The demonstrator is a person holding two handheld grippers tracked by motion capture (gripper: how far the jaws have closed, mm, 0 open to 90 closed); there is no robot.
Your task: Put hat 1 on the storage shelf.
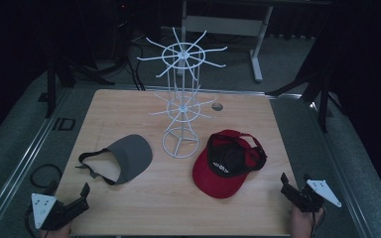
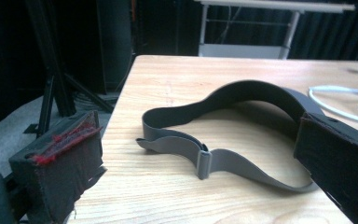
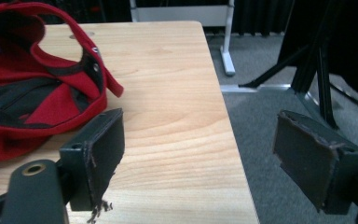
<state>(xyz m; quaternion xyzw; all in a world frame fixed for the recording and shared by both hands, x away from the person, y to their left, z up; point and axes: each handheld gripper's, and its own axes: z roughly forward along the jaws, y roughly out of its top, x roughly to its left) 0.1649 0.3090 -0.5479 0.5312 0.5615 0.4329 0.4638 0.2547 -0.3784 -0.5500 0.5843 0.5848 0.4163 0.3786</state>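
A grey visor [image 1: 129,157] lies on the left part of the wooden table [image 1: 178,210], its strap turned toward me. A red cap [image 1: 223,171] lies upside down on the right part, showing its black lining. My left gripper [image 1: 68,194] is at the near left corner, open, with nothing between its fingers. In the left gripper view the visor's strap [image 2: 223,161] lies just past the gripper [image 2: 198,140]. My right gripper [image 1: 295,181] stands open at the near right edge. In the right gripper view the cap [image 3: 28,84] lies to the left of the empty gripper [image 3: 205,149].
A white wire rack [image 1: 181,106] with two tiers of spokes stands at the table's middle, between visor and cap; its ring base [image 2: 340,100] is in the left gripper view. A small round hole [image 1: 218,106] marks the far tabletop. Black stands and a grey desk frame are behind.
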